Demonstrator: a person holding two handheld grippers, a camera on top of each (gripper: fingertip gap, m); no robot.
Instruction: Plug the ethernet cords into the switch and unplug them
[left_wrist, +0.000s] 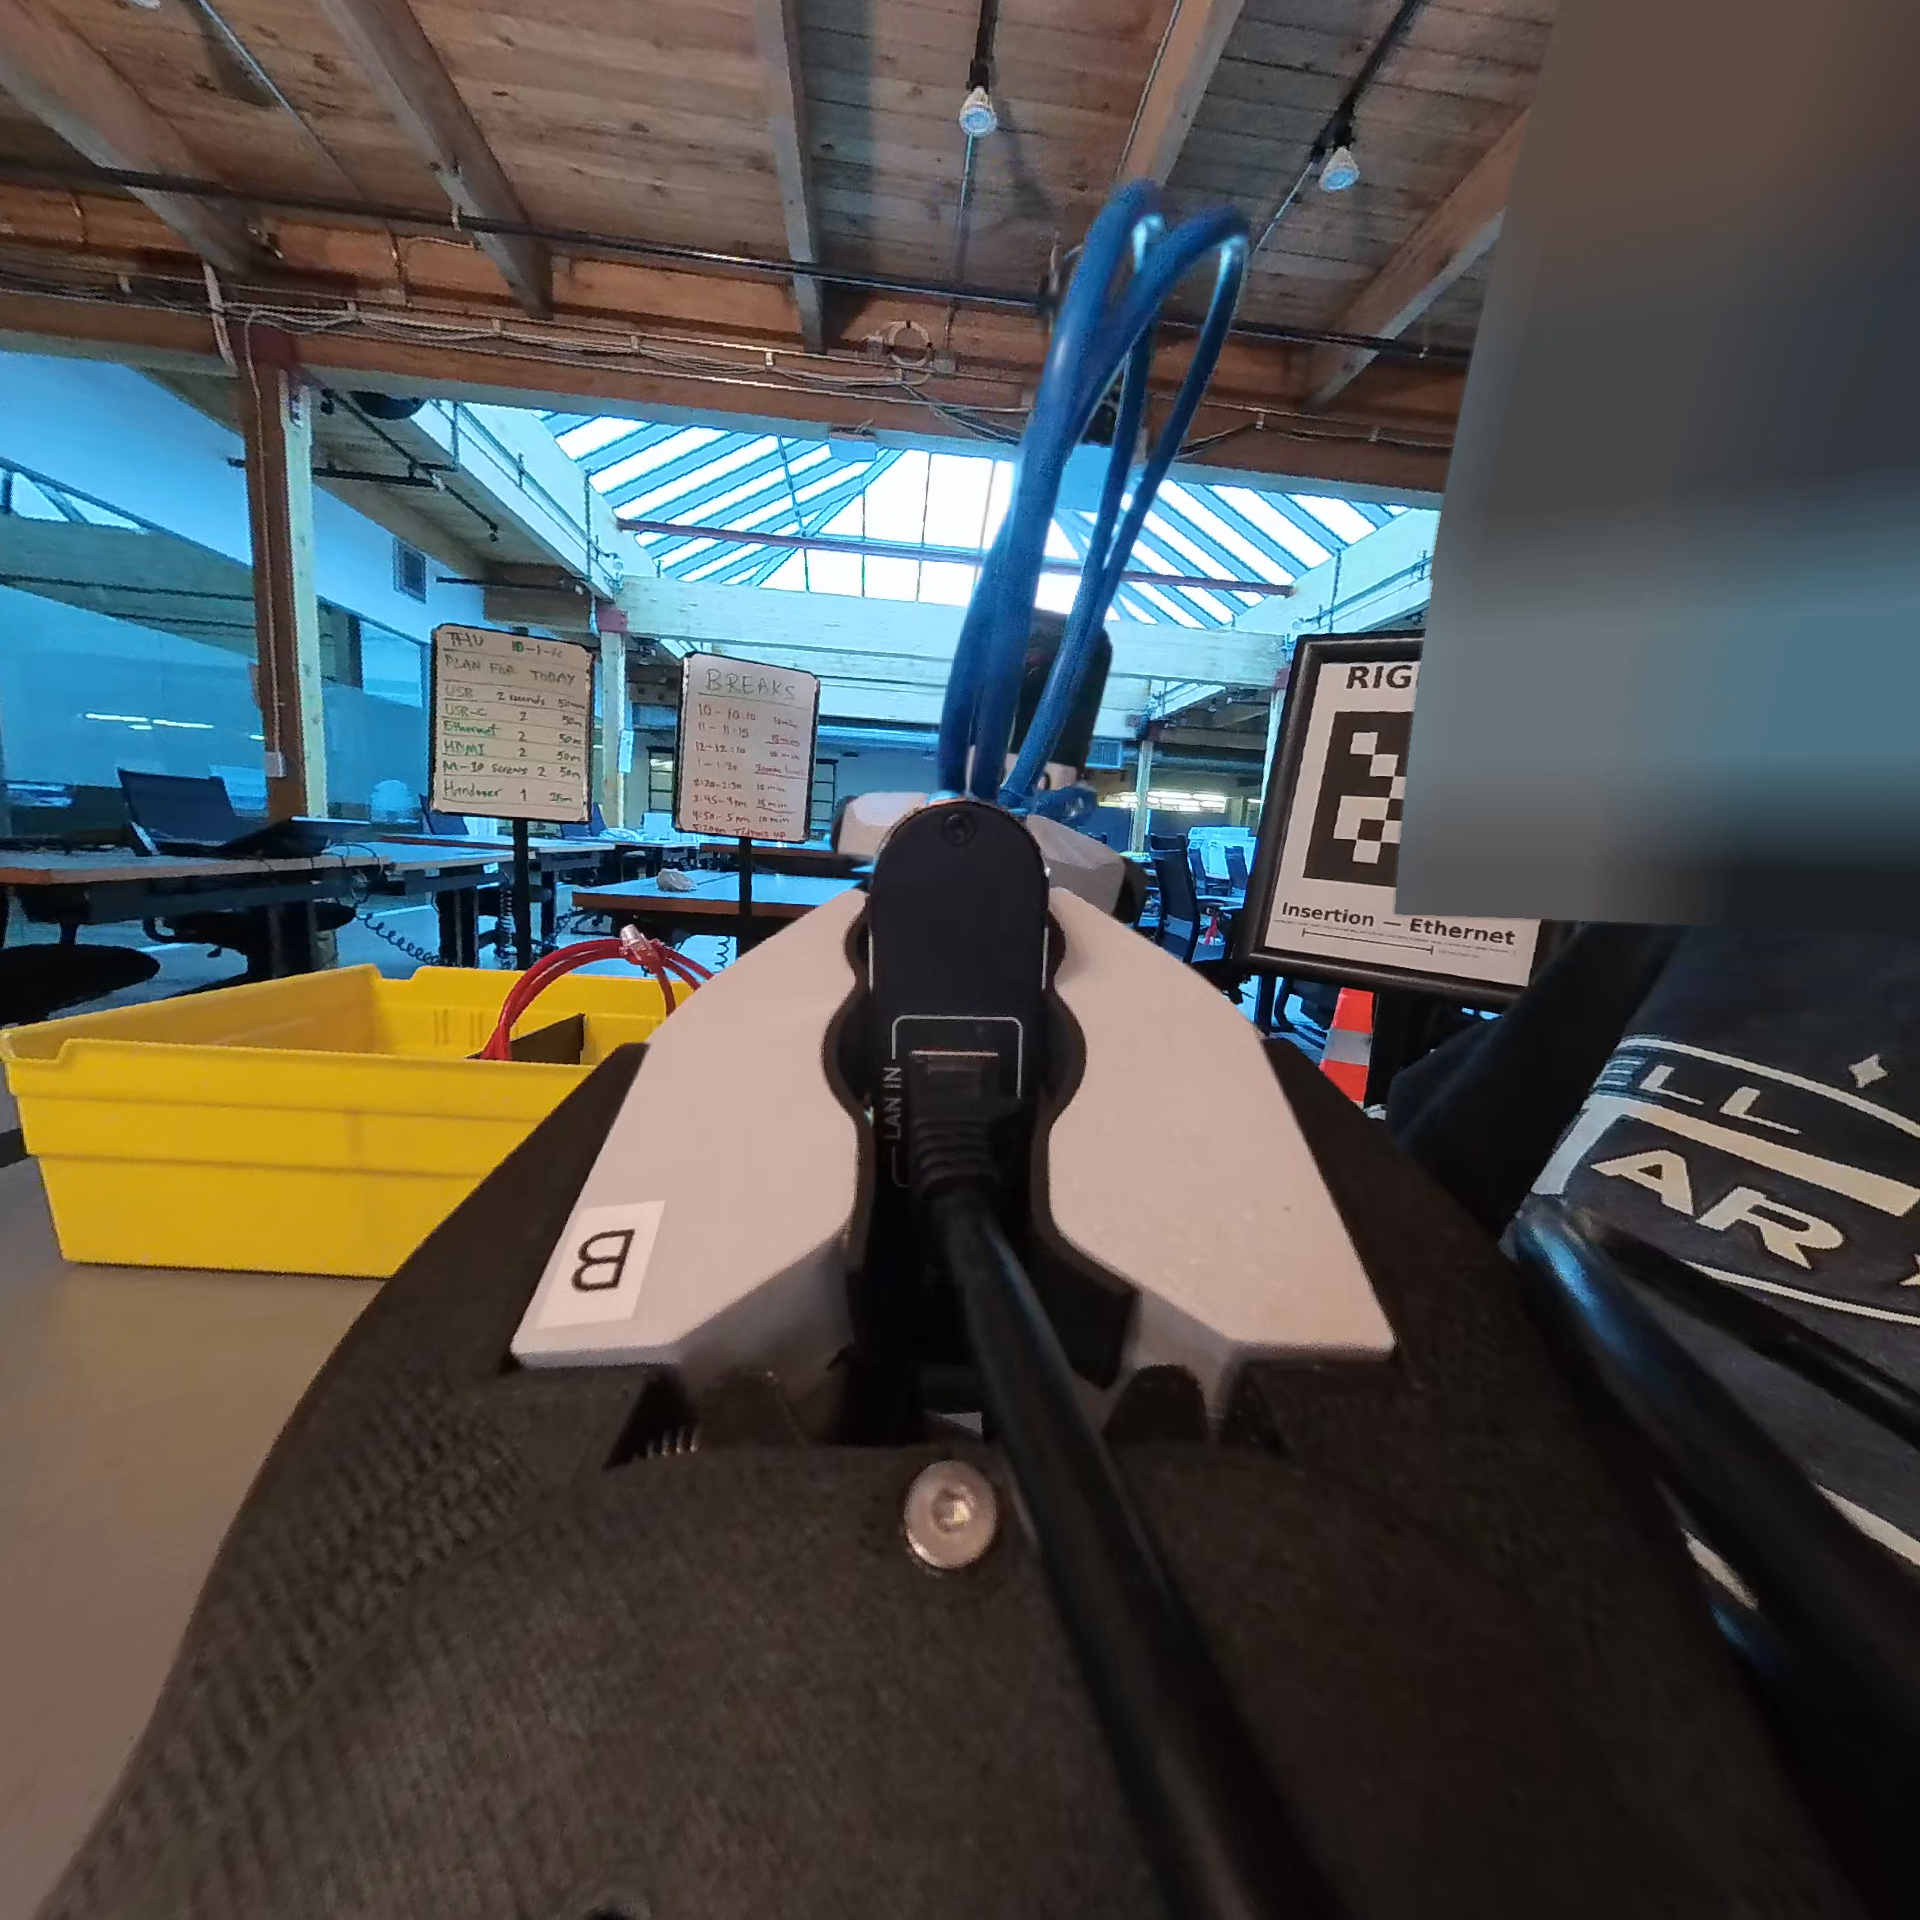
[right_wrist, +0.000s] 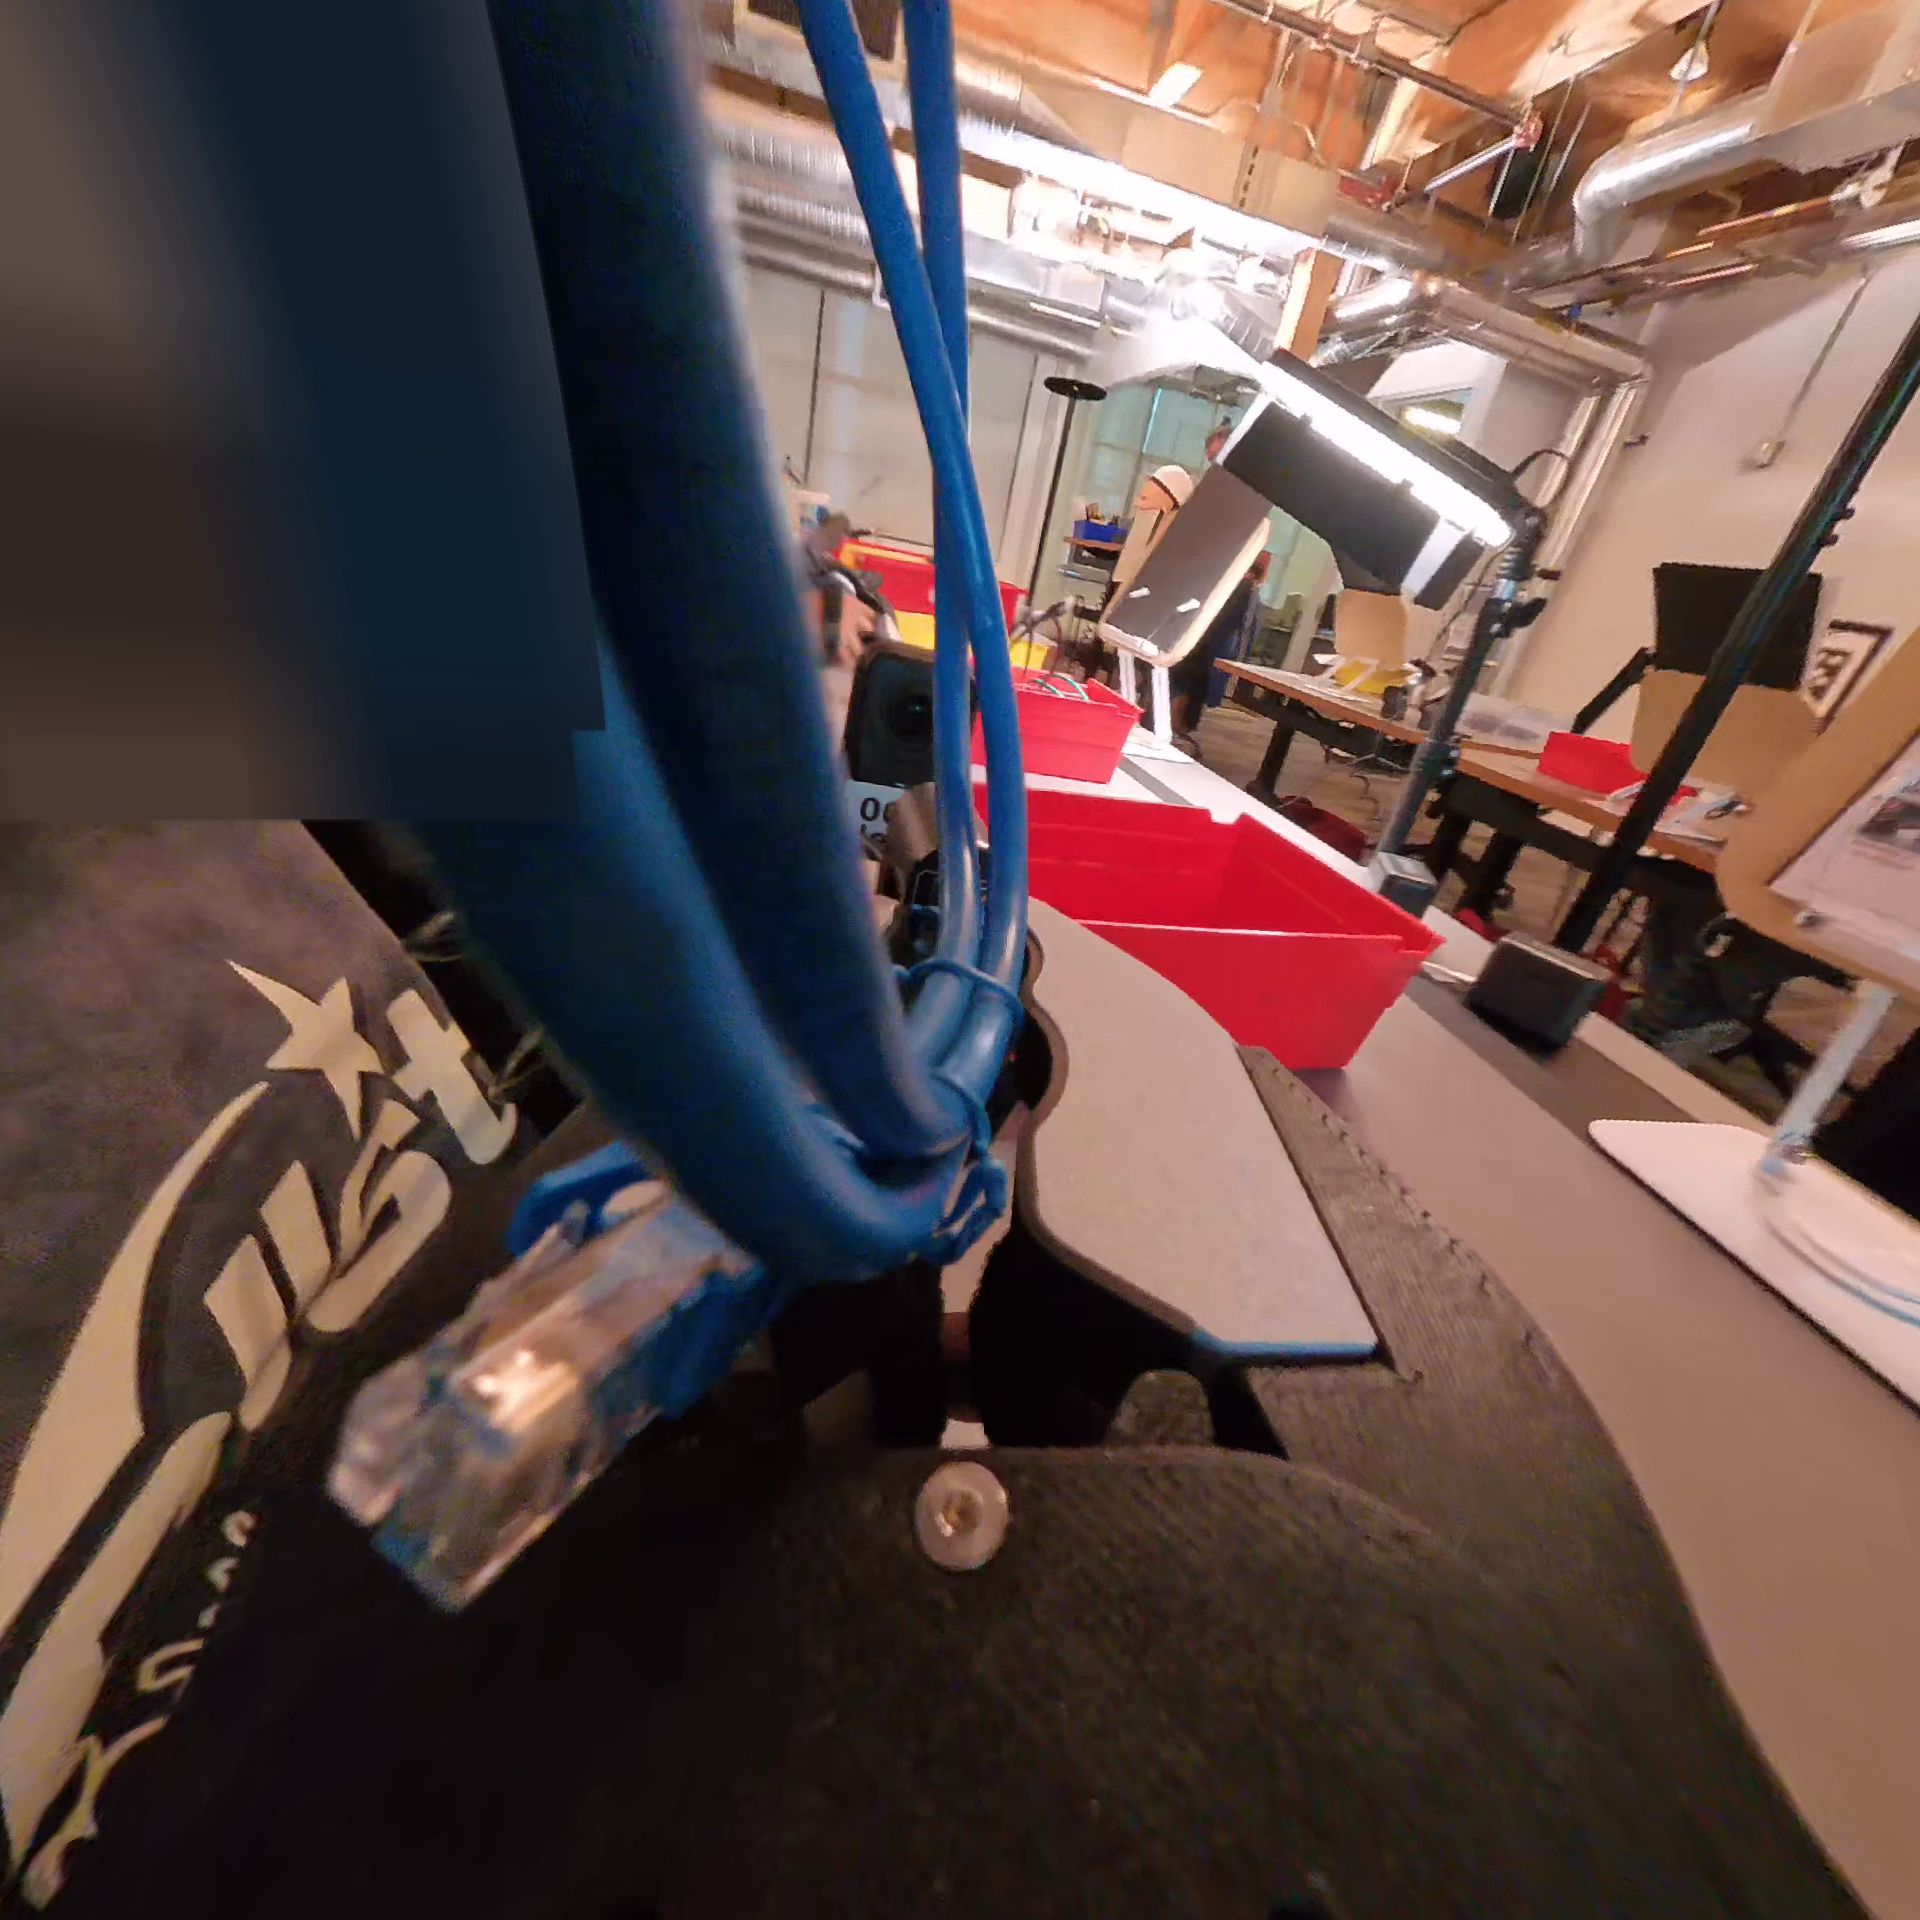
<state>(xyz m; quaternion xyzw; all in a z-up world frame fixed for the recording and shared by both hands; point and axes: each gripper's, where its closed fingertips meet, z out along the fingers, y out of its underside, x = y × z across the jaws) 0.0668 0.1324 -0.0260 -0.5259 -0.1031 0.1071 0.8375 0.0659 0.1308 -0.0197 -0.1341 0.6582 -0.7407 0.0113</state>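
Note:
My left gripper (left_wrist: 956, 862) is shut on a small black switch (left_wrist: 956, 935), clamped upright between its grey fingers (left_wrist: 727, 1143). A black ethernet cord's plug (left_wrist: 961, 1122) sits in the switch's port, and the cord runs back toward the camera. My right gripper (right_wrist: 987, 997) is shut on a tied bundle of blue ethernet cord (right_wrist: 675, 727). The bundle's loops rise above both grippers and also show in the left wrist view (left_wrist: 1081, 468). The cord's clear plug (right_wrist: 520, 1382) hangs free at lower left. The cord hides one right finger; the other finger (right_wrist: 1143, 1143) shows.
A yellow bin (left_wrist: 208, 1143) holding a red cord (left_wrist: 561, 987) stands at the left. Red bins (right_wrist: 1247, 935) stand beyond the right gripper. A person in a dark printed shirt (right_wrist: 208, 1143) is close by. A framed sign (left_wrist: 1340, 810) and a white lamp base (right_wrist: 1714, 1195) are nearby. Both grippers' tips are close together, under 4 cm apart.

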